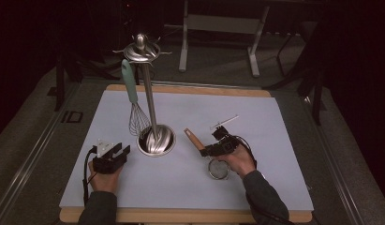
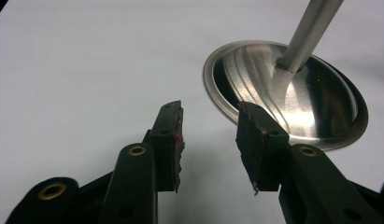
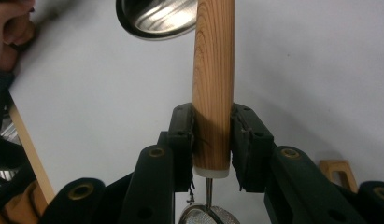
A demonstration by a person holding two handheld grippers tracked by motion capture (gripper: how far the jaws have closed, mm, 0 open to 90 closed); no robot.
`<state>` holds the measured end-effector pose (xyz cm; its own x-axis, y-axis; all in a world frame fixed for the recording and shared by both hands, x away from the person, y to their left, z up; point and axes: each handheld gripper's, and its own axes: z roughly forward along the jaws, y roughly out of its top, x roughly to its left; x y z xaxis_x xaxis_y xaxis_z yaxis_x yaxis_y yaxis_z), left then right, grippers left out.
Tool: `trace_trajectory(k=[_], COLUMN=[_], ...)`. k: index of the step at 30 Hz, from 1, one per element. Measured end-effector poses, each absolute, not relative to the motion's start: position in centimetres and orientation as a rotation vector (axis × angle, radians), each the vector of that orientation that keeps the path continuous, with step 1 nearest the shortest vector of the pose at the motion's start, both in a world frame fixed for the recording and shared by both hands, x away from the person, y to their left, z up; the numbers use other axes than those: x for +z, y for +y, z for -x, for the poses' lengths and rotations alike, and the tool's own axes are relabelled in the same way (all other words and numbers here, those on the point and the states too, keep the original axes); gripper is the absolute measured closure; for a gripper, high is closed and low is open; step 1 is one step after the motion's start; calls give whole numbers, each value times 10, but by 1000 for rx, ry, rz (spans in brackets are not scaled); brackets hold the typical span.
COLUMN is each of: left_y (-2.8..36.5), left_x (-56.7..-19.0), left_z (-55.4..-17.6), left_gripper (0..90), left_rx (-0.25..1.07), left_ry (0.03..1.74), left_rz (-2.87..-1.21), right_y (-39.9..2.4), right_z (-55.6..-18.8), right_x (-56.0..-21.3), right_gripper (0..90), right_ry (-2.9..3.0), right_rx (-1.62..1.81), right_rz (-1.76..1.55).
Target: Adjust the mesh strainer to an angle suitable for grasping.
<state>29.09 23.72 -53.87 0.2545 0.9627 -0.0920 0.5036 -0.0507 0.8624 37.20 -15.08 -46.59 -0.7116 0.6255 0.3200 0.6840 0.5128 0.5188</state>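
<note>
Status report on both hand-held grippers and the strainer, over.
Right hand-held gripper shut on strainer by its wooden handle. Left hand-held gripper open, empty, beside stand base. Whisk hangs on stand.

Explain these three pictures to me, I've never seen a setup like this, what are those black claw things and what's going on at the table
No robot here: a person sits at a table and holds a hand-held gripper in each hand, each with two black jaws and its own small camera.

The wide picture is taken from above the person's side. The other two look along each gripper's jaws.

On the pale table cover stands a metal utensil stand with a round base; a whisk with a pale green handle hangs from its top. A thin white object lies farther back; I can't tell what it is.

The left gripper rests near the stand's base, jaws open with nothing between them. The right gripper is closed on the wooden handle of a small mesh strainer.
</note>
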Motion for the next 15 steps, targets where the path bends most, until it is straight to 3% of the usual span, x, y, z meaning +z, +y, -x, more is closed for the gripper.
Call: trace_trajectory(k=[15], left_y=[237], left_x=[-539], left_z=[-291], left_gripper=[611], left_rx=[685], left_ry=[1369], left_rz=[-1687], right_y=[-151], right_z=[-370], right_x=[-454], right_gripper=[708], right_ry=[-2633], right_rx=[-1076], right_rz=[1126])
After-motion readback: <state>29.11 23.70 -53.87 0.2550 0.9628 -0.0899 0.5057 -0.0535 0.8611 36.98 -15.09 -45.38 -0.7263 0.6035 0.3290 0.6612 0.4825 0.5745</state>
